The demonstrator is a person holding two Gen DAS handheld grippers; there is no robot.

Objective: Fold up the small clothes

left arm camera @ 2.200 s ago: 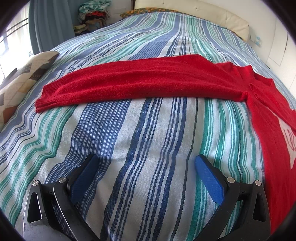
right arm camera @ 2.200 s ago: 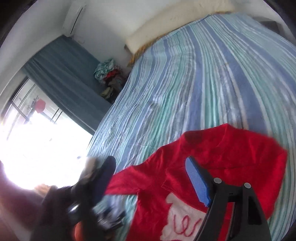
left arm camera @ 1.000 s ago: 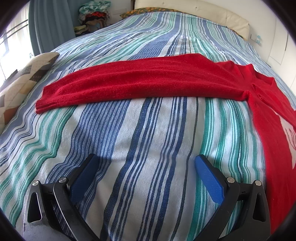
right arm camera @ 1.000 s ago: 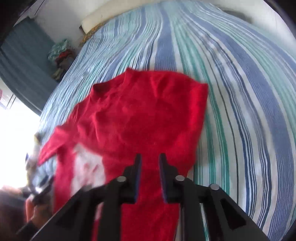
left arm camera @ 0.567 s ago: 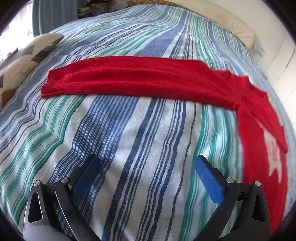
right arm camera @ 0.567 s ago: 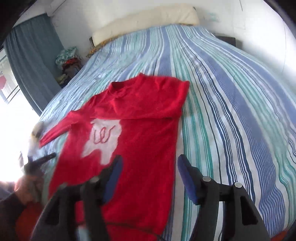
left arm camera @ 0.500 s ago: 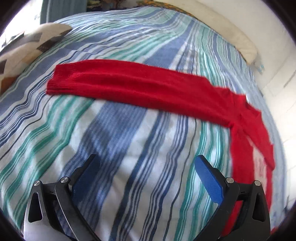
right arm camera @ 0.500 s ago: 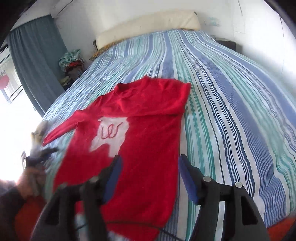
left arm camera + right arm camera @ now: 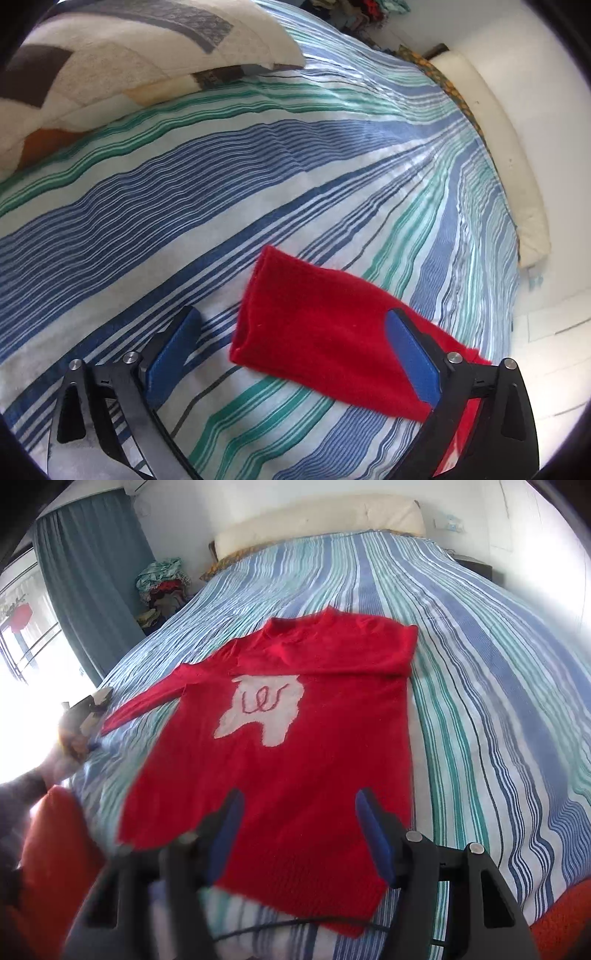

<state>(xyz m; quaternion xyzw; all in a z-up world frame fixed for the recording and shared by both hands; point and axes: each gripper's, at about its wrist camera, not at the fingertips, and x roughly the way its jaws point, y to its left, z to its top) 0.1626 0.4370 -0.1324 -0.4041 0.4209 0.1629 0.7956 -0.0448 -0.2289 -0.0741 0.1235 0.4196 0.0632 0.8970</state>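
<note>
A red sweater [image 9: 295, 738] with a white patch lies flat on the striped bed [image 9: 498, 701]. One sleeve is folded across its chest; the other stretches out to the left. The cuff [image 9: 314, 325] of that stretched sleeve lies between the blue pads of my left gripper [image 9: 291, 354]. Its jaws are closing, and the left pad is still clear of the cloth. The right wrist view shows a hand holding that gripper [image 9: 85, 716] at the sleeve's tip. Over the sweater's hem my right gripper [image 9: 299, 830] hovers open, holding nothing.
A patchwork cushion [image 9: 129, 55] lies beyond the cuff. At the head of the bed are a cream headboard [image 9: 321, 517] and a pile of clothes [image 9: 162, 587] by a teal curtain [image 9: 92, 572]. Something orange [image 9: 55, 849] sits at the near bed edge.
My left gripper has travelled along the sleeve to its cuff and rolled, so the cuff now sits between its jaws. The right gripper has opened and drawn back to the hem.
</note>
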